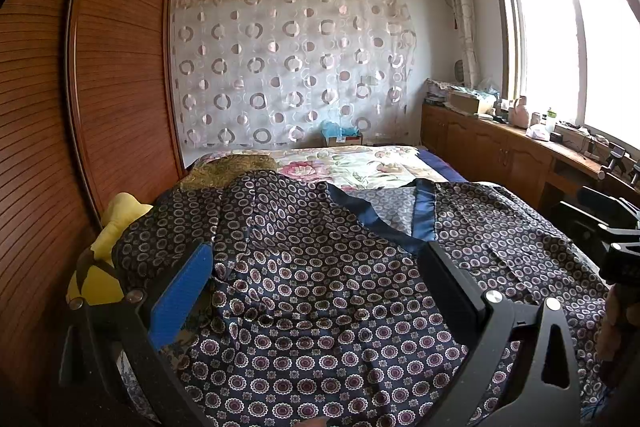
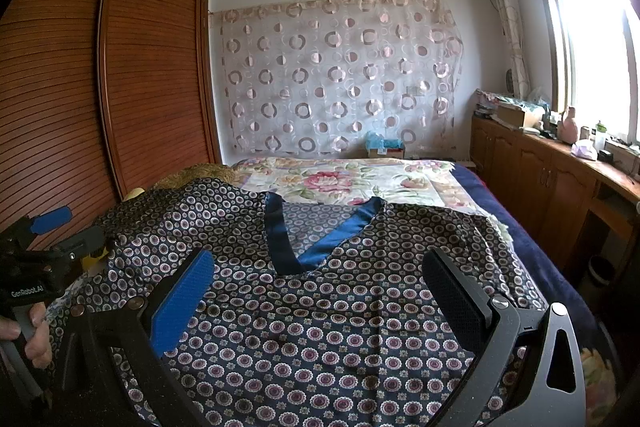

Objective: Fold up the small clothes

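Garment: I see the patterned top [image 2: 320, 327] spread across the bed [image 2: 540, 255], blue neckline [image 2: 316, 239] pointing away from me; its left side is already bunched and rumpled.
Left gripper [image 1: 316, 291]: jaws spread wide over the cloth, pinching nothing.
Right gripper [image 2: 320, 295]: jaws spread too, empty, above the chest area.
Slip risk: the fabric looks glossy; I judge a shallow pinch could slide off.
Layer risk: I may catch only the top layer, or the bedspread [image 2: 340, 179] beneath; the fold would skew.
Crowding risk: both grippers sit near each other; they could collide.
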`<state>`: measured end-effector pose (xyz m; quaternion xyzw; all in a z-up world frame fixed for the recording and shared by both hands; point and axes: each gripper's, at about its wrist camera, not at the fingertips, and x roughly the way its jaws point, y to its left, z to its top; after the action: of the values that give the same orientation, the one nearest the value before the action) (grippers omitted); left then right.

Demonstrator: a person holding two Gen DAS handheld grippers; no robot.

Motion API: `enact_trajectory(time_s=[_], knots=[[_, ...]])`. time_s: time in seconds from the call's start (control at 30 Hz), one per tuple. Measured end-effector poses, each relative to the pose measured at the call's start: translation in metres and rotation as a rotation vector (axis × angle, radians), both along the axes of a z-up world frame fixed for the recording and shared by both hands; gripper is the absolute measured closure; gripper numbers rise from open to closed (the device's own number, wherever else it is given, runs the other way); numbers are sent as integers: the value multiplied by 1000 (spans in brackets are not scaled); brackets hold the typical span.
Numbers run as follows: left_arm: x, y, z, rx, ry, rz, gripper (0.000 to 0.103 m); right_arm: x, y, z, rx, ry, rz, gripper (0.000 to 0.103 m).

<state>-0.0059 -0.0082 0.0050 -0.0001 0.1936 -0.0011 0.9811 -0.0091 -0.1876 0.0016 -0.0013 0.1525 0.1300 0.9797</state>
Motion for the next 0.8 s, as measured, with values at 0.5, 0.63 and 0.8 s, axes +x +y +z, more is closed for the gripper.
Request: enact_trajectory(time_s=[0.5, 0.63, 0.8], knots=[[1, 1, 0, 1, 1, 0, 1, 0, 0, 0, 1, 0, -1, 0], [1, 0, 0, 2, 0, 0, 1, -1, 1, 0, 1, 0, -1, 0], [1, -1, 0, 3, 1, 0, 1, 0, 2, 0, 2, 0, -1, 0]])
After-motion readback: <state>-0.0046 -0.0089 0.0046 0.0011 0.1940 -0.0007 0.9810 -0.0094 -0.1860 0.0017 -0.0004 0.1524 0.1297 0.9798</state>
